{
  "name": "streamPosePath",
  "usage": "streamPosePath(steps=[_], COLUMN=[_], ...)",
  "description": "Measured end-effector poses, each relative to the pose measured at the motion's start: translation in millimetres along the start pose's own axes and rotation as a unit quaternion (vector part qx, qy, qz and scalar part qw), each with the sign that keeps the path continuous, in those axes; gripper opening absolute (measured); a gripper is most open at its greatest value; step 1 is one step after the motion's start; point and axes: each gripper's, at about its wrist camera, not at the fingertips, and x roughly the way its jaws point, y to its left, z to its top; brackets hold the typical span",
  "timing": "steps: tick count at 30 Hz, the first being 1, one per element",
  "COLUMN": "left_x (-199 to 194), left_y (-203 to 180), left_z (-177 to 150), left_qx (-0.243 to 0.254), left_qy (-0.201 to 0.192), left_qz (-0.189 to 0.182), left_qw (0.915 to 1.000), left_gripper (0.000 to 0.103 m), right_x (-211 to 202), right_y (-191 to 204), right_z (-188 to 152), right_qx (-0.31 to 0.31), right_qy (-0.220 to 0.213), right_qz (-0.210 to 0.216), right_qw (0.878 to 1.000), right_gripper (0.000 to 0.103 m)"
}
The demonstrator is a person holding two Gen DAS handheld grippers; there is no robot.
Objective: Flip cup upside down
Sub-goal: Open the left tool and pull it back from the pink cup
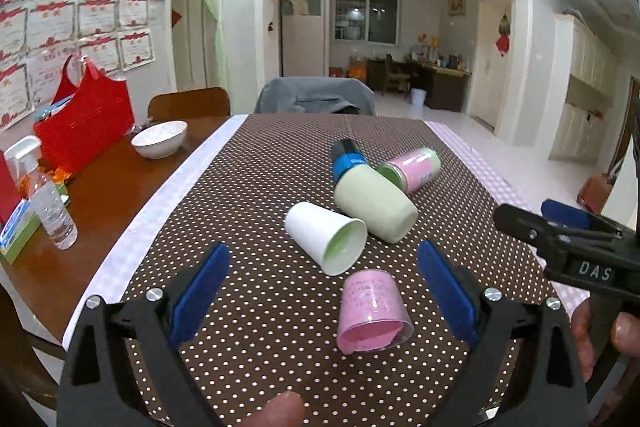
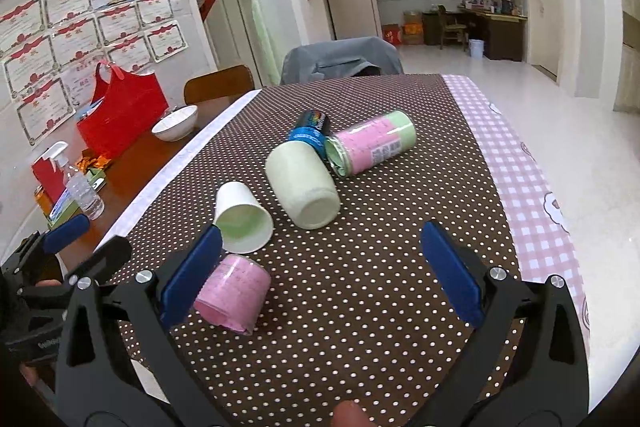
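Several cups lie on their sides on a brown polka-dot cloth [image 1: 248, 187]. A white paper cup [image 1: 326, 238] [image 2: 242, 221] has its mouth toward me. A small pink cup [image 1: 372, 311] [image 2: 234, 294] lies nearest. A pale green cup [image 1: 374, 203] [image 2: 302, 185], a blue-black cup [image 1: 347, 157] [image 2: 311, 131] and a pink-green cup [image 1: 412, 167] [image 2: 370, 142] lie behind. My left gripper [image 1: 323, 287] is open, with the pink cup between its fingers. My right gripper [image 2: 320, 267] [image 1: 560, 223] is open and empty to the right of the pink cup.
A white bowl [image 1: 160, 139], a red bag [image 1: 86, 123] and a spray bottle [image 1: 44, 199] stand on the bare wooden table at the left. A chair draped in grey cloth [image 1: 316, 97] is at the far end. A pink checked cloth [image 2: 532, 195] covers the right edge.
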Motion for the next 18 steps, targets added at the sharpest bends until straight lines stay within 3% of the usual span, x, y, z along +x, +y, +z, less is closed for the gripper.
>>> streamPosePath(steps=[18], left_x=[-35], left_y=[37], left_z=[-9], left_qx=[-0.038], left_qy=[-0.042], left_qz=[0.017], left_qw=[0.9983], left_gripper=[0.093], right_x=[-4], right_y=[33], right_z=[-4], right_qx=[-0.028], right_qy=[0.023], right_qz=[0.017], right_qw=[0.999], right_gripper=[0.097])
